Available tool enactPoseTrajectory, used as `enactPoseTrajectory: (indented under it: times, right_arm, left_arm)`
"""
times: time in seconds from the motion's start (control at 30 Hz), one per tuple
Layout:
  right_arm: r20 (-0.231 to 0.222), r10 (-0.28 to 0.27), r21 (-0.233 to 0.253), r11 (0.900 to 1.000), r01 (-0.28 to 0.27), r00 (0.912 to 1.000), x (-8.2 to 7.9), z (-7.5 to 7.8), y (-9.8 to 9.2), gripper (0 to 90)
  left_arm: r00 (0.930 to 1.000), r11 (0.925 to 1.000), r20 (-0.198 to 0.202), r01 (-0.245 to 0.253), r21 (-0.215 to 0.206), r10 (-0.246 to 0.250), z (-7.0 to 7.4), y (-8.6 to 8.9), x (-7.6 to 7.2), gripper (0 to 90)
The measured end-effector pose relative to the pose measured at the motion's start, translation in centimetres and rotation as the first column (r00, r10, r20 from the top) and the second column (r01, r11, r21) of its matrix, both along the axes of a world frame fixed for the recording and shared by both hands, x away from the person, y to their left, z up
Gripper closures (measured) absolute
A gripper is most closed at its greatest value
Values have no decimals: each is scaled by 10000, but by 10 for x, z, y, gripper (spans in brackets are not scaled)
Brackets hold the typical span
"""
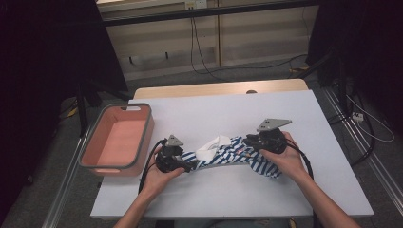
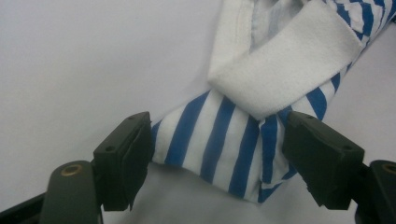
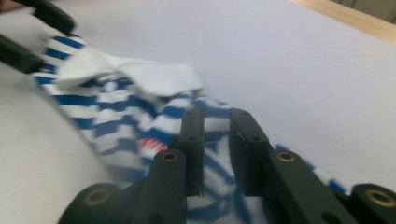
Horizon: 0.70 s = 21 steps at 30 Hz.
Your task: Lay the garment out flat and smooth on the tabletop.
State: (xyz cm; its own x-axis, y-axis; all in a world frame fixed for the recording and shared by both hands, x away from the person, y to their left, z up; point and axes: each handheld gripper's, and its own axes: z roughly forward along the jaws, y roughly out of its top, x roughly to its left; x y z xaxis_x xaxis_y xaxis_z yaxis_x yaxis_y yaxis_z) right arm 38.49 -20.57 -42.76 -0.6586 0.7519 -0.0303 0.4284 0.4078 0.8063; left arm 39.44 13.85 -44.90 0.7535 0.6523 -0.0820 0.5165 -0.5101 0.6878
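My left claw (image 2: 217,158) gapes around the striped garment's (image 1: 237,154) near-left end. My right claw (image 3: 215,154) pinches its right. Soft, limp cloth: grip bunched edges.

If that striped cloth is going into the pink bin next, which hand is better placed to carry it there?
Probably the left. The left hand-held gripper sits at the end of the striped cloth nearest the pink bin, its jaws open around that end. The right hand-held gripper is at the far end, jaws nearly closed.
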Motion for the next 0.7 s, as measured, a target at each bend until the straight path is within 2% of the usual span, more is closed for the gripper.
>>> enactPoseTrajectory:
  times: [0.03,0.1,0.17,0.23,0.33,0.37,0.47,0.57,0.63,0.7]
  right_arm:
    - [8,-139,-194,9997,139,9999,3,-1,1,775]
    - [-277,-368,-329,9988,359,9989,14,-7,3,787]
    - [-524,-351,-445,9985,327,9980,18,-14,6,772]
    - [-850,-69,-589,9983,19,9964,16,-19,9,725]
    - [-942,184,-502,9985,-232,9954,9,-20,9,646]
    - [-1103,261,-558,9979,-324,9936,7,-21,9,619]
    - [-1132,219,-684,9972,-298,9933,2,-25,8,585]
    - [-1394,172,-607,9978,-259,9901,1,-31,8,632]
    - [-1593,292,-374,9987,-356,9868,1,-31,8,734]
    - [-1464,225,-504,9983,-301,9890,0,-30,8,851]
  left_arm:
    - [10000,10000,-2,5,-3,-5,0,0,0,247]
    - [10000,10000,12,-1,-1,1,0,1,0,247]
    - [10000,10000,12,-4,-30,4,1,2,0,247]
    - [10000,10000,-13,-34,-15,34,1,3,0,247]
    - [10000,10000,-29,-45,-4,45,0,3,0,246]
    - [10000,10000,-24,-36,-6,36,0,3,0,246]
    - [10000,10000,17,-3,-9,3,0,2,-1,245]
    - [10000,10000,4,30,52,-30,0,1,-1,245]
    - [10000,9999,15,65,107,-65,-1,0,-1,245]
    - [10000,9999,-2,72,109,-72,-2,0,-2,245]
